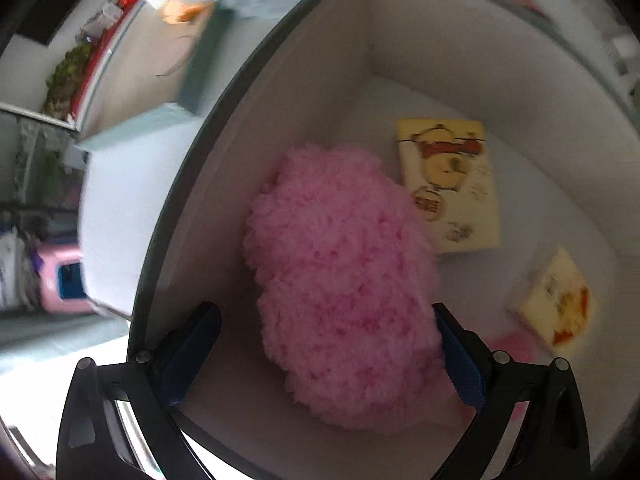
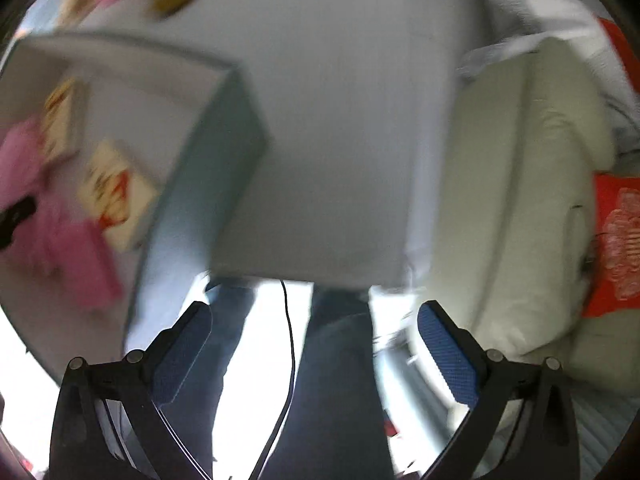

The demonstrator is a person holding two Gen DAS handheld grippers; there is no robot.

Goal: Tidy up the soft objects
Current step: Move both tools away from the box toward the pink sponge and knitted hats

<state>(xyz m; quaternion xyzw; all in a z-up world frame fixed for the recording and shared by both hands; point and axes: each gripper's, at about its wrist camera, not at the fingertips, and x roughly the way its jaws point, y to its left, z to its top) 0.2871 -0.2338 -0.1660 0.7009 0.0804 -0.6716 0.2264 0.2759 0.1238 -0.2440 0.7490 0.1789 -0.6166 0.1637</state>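
A fluffy pink plush (image 1: 340, 276) lies inside a white box with a grey rim (image 1: 256, 92). My left gripper (image 1: 320, 360) hangs over the box, open, its jaws spread wide; the right finger (image 1: 460, 360) touches the plush's edge, the left finger stands apart from it. Two small cream cartoon-print cushions (image 1: 448, 184) (image 1: 556, 304) lie on the box floor. My right gripper (image 2: 316, 356) is open and empty, off the table's front edge. In the right wrist view the box (image 2: 208, 160) is at the left, blurred, with the pink plush (image 2: 24, 176) and a cushion (image 2: 116, 196) inside.
The box stands on a white table (image 2: 340, 120). A cream sofa cushion (image 2: 520, 184) and a red cushion (image 2: 616, 240) are at the right. The person's legs (image 2: 332, 380) and a thin cable (image 2: 290, 344) are below the table edge. A teal box lid (image 1: 204, 60) lies behind the box.
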